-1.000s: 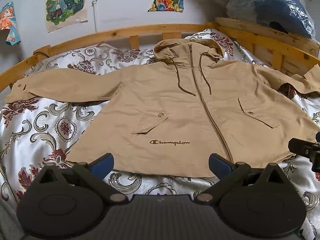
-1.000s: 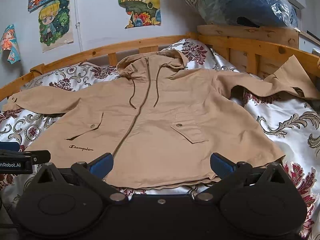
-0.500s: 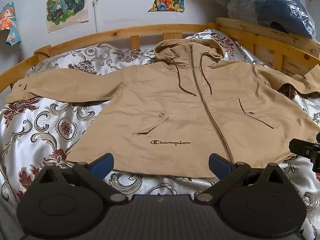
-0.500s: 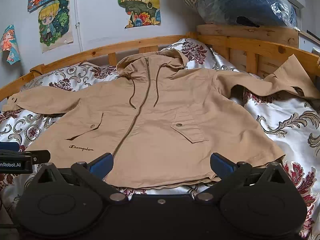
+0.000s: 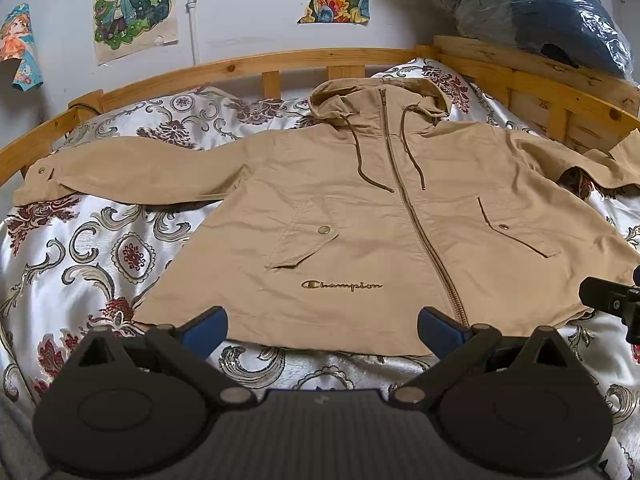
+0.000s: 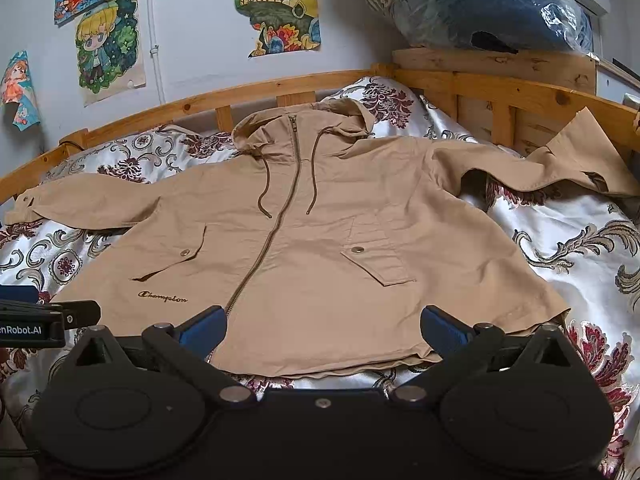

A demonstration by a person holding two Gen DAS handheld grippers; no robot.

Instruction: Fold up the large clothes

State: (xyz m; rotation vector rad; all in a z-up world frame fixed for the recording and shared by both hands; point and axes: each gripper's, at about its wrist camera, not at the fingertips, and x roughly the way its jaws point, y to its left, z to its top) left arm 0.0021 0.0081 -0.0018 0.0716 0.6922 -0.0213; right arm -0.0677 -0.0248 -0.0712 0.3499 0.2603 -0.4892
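Note:
A tan hooded jacket lies spread face up on the bed, zipped, with both sleeves stretched out sideways. Its hood points to the headboard and its hem is nearest me. The left gripper hovers open just short of the hem, below the Champion lettering, holding nothing. The right gripper is open too, at the hem to the right of the zipper. The right sleeve rises against the bed rail. Each gripper's edge shows in the other's view.
A floral satin bedspread covers the bed. A wooden bed rail curves along the far side and right. Plastic-wrapped bundles sit on the rail's shelf at the top right. Posters hang on the wall.

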